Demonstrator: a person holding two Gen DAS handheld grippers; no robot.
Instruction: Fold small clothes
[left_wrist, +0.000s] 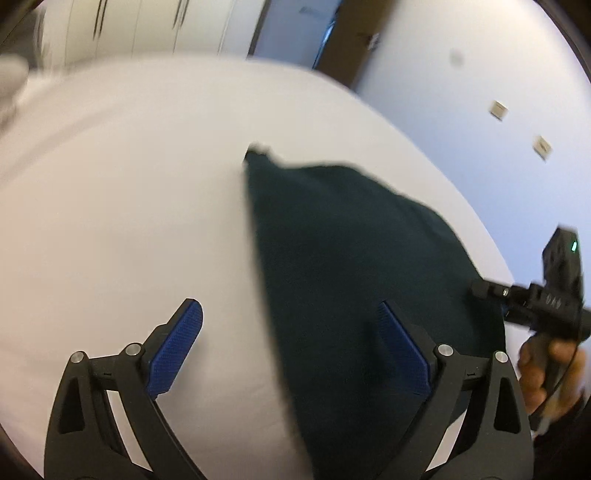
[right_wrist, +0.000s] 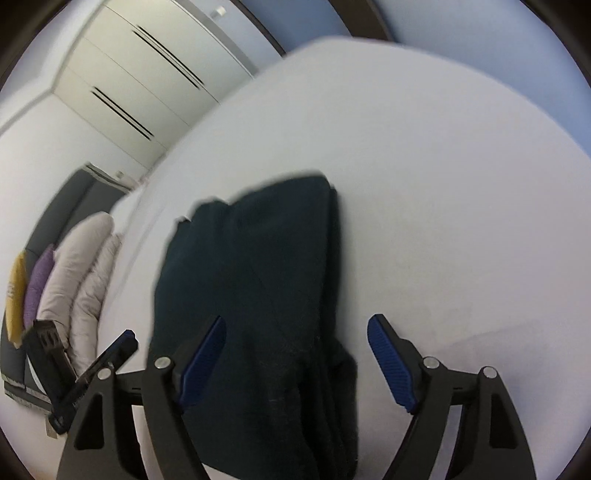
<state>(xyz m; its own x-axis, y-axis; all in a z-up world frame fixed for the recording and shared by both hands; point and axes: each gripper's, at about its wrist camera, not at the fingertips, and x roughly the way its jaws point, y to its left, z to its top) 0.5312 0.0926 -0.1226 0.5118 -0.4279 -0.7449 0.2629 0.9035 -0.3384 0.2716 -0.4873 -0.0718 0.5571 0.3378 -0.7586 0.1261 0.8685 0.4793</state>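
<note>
folding seems to be ending: dark green garment (left_wrist: 354, 258) is lying in a compact folded bundle on the white bed (left_wrist: 129, 184), so the next move is likely smoothing it or setting it aside. left gripper (left_wrist: 291, 347) is hanging with jaws spread wide, gripping nothing; the garment's edge is running between them toward 12 o'clock. right gripper (right_wrist: 295, 362) is also released, its jaws straddling the bundle's near end without pressing it. pillows (right_wrist: 74, 266) are resting at 9 o'clock.

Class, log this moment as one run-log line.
stage: fold small clothes | dark garment: lying folded on white sheet | left tongs: open, empty | right tongs: open, straddling garment
</note>
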